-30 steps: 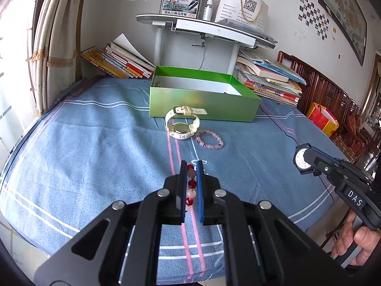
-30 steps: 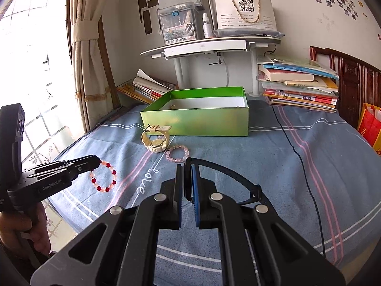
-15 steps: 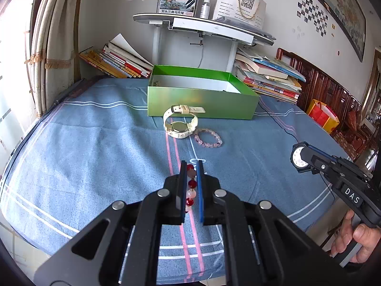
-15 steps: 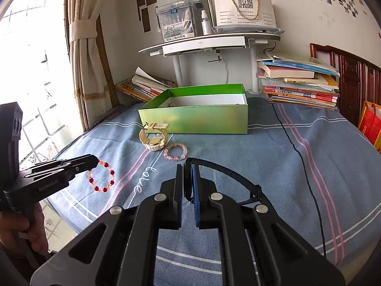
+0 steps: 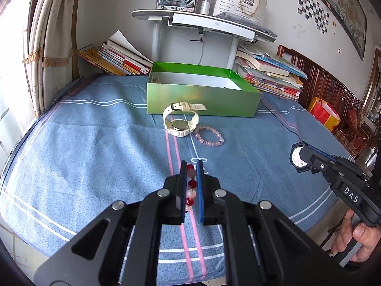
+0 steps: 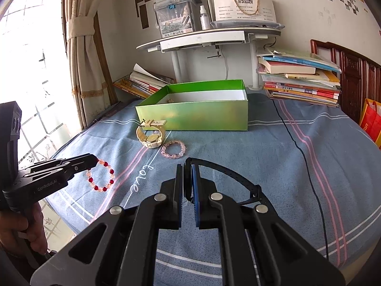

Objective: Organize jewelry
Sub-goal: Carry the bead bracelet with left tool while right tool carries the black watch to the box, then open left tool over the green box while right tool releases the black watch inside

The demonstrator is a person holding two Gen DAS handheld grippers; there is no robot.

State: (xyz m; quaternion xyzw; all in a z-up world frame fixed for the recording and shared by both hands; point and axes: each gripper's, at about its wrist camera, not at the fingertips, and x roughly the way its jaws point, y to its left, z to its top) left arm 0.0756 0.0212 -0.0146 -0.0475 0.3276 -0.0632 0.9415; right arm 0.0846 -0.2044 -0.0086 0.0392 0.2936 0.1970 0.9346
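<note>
The green box (image 5: 202, 100) lies straight ahead of both loaded tools, the left tool (image 5: 191, 166) gripping the red bead bracelet (image 6: 101, 175) and the right tool (image 6: 188, 169) clamping the black watch (image 5: 298, 159), neither clearly nearer.

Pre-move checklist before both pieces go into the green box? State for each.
1. Left gripper shut on the red bead bracelet: ok; the loop hangs free from the tip.
2. Right gripper shut on the black watch: ok; the dial sits at the tip and the strap trails off to the side.
3. Green box open on top: ok; the white interior shows and there is no lid.
4. Room inside the box: cannot tell; only a small item shows at the far left corner, and the floor is mostly hidden.
5. Path to the box: not ok if kept low; the cream watch and pink bracelet lie in front of it.
</note>
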